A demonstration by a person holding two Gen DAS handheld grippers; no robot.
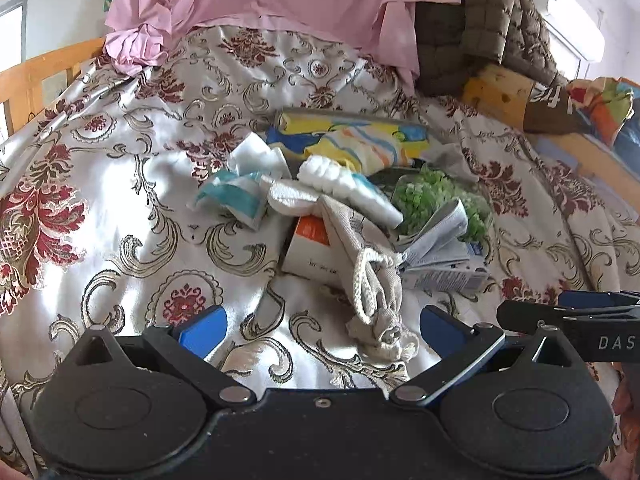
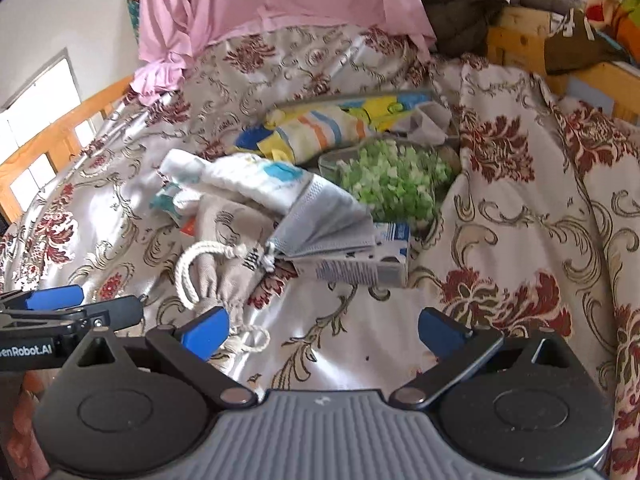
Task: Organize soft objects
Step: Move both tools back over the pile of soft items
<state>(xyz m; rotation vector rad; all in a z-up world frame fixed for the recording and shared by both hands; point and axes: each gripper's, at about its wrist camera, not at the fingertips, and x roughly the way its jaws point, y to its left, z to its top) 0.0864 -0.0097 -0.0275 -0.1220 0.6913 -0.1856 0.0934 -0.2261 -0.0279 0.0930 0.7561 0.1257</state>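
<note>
Left gripper (image 1: 322, 330) and right gripper (image 2: 324, 330) are both hovering wide open and holding nothing above the damask bedspread (image 1: 120, 208). The beige drawstring pouch (image 1: 360, 256) is lying just ahead of the left gripper, its long axis running from 11 o'clock down to 5 o'clock, its cinched mouth and white cord (image 1: 366, 280) pointing toward the camera. Behind it, toward 12 o'clock, a striped cloth (image 1: 372, 148), a green chenille mitt (image 1: 432, 196) and a grey folded mask (image 2: 328, 220) are resting in a loose pile.
</note>
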